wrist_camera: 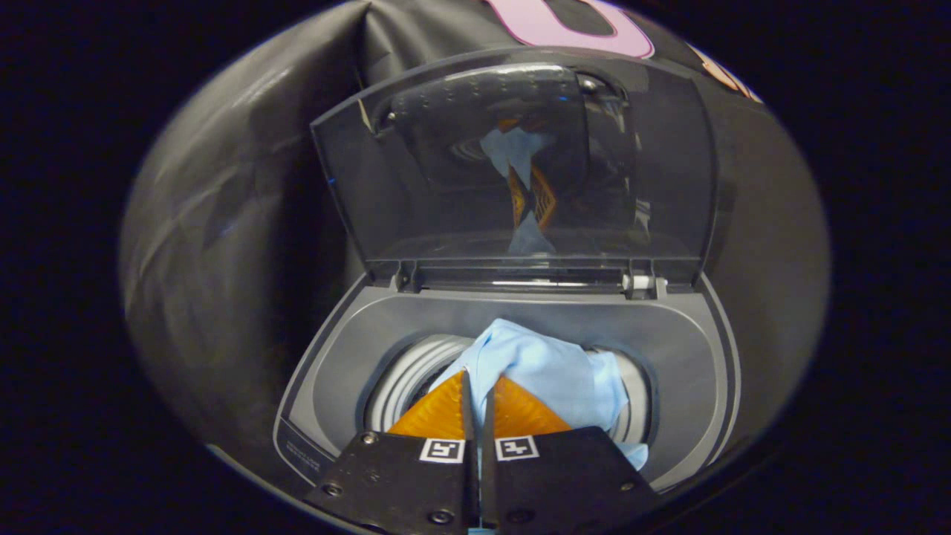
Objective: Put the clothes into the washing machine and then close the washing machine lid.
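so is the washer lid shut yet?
No, the lid stands raised above the drum opening, with the gripper holding the blue cloth over it.

Light blue cloth [546, 371] bunched over grey washing machine [349, 371] drum mouth, transparent lid [513, 160] raised upright

drum [416, 375]: mostly hidden by cloth [550, 371] | claw [479, 390] base: cut off

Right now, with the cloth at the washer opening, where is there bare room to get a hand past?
Bare room is the grey rim left of the drum opening, and the strip between the light blue cloth and the open lid. The opening itself is crowded: the gripper is shut on the cloth there.
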